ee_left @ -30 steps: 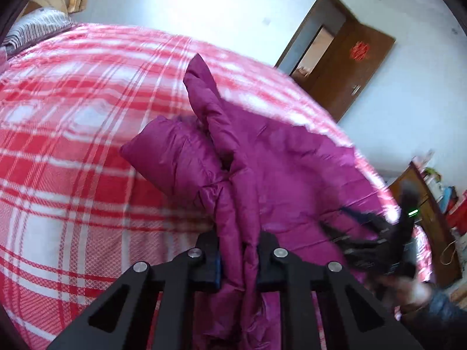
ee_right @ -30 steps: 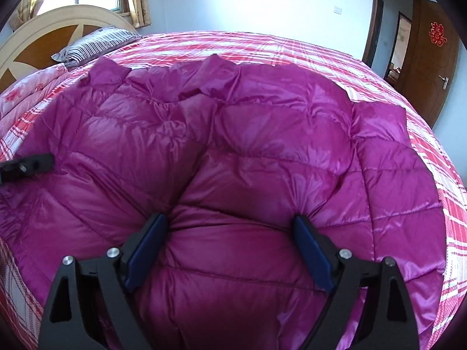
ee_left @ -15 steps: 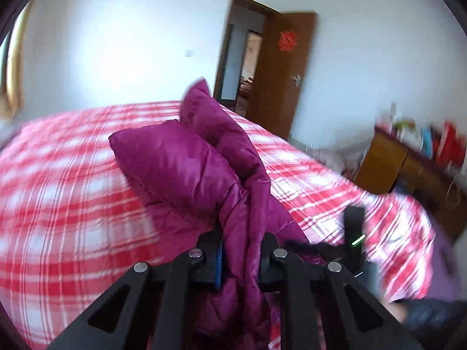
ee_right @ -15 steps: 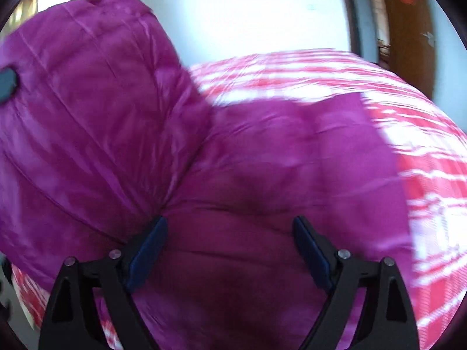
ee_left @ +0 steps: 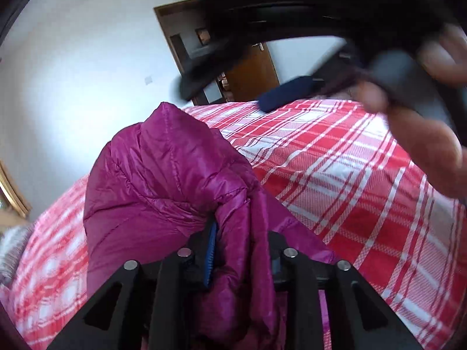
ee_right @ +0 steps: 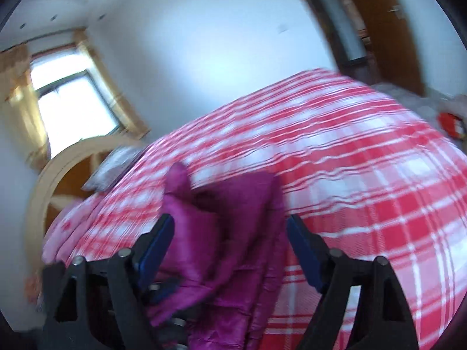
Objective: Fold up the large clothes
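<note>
Magenta down jacket (ee_left: 163, 180) pinched in left gripper (ee_left: 239, 250); no readable writing.

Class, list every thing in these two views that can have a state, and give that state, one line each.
Left gripper: shut on the jacket.
Right gripper: open, jacket between its fingers but not pinched.
Purple jacket: bunched up, lifted off the bed where it is gripped.
Plaid bedcover: spread flat over the bed.
Wooden door: open.
Window curtains: drawn aside.
</note>
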`<state>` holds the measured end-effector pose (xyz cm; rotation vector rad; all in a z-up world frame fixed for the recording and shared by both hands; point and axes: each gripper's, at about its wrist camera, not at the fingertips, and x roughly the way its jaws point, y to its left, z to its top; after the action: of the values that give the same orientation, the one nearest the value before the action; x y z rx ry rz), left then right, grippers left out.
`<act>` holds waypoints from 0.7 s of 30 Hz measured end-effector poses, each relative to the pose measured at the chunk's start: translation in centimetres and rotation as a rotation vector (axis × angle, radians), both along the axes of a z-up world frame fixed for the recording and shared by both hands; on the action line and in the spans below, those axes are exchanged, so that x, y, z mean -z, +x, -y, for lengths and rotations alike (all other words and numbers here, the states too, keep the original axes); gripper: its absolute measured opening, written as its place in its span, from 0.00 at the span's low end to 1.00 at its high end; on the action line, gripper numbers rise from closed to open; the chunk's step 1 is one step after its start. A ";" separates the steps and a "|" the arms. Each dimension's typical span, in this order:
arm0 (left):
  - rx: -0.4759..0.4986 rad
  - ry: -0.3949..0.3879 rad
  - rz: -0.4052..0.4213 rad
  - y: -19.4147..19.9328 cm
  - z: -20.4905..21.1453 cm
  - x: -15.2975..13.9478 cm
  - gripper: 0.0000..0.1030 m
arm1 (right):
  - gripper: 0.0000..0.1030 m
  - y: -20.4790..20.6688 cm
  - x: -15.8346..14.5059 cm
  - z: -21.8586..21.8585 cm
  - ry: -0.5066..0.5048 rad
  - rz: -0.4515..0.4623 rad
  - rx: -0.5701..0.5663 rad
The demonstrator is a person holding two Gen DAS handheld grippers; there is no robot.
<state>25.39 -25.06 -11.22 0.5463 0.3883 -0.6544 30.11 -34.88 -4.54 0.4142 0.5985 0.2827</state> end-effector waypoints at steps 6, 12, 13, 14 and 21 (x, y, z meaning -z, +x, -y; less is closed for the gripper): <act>0.017 -0.074 0.032 -3.2 -1.2 -3.4 0.46 | 0.36 2.4 2.3 -3.0 -0.091 -0.133 -0.022; -0.042 -0.241 0.115 -5.0 -9.6 -7.2 0.89 | 0.36 2.0 3.5 -2.1 -0.151 -0.202 0.084; -0.081 -0.236 0.107 -4.0 -10.8 -6.9 0.89 | 0.36 1.8 3.5 -2.1 -0.160 -0.208 0.093; -0.128 -0.222 0.098 -2.9 -11.9 -6.5 0.89 | 0.36 1.9 3.7 -1.9 -0.164 -0.214 0.101; -0.302 -0.293 -0.184 4.1 -14.1 -1.2 0.89 | 0.39 1.1 -1.6 -3.5 -0.154 -0.172 0.251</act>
<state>29.48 -11.01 -10.02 0.1428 0.5252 -0.4594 31.26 -31.33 -2.94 0.3629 0.7236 -0.0400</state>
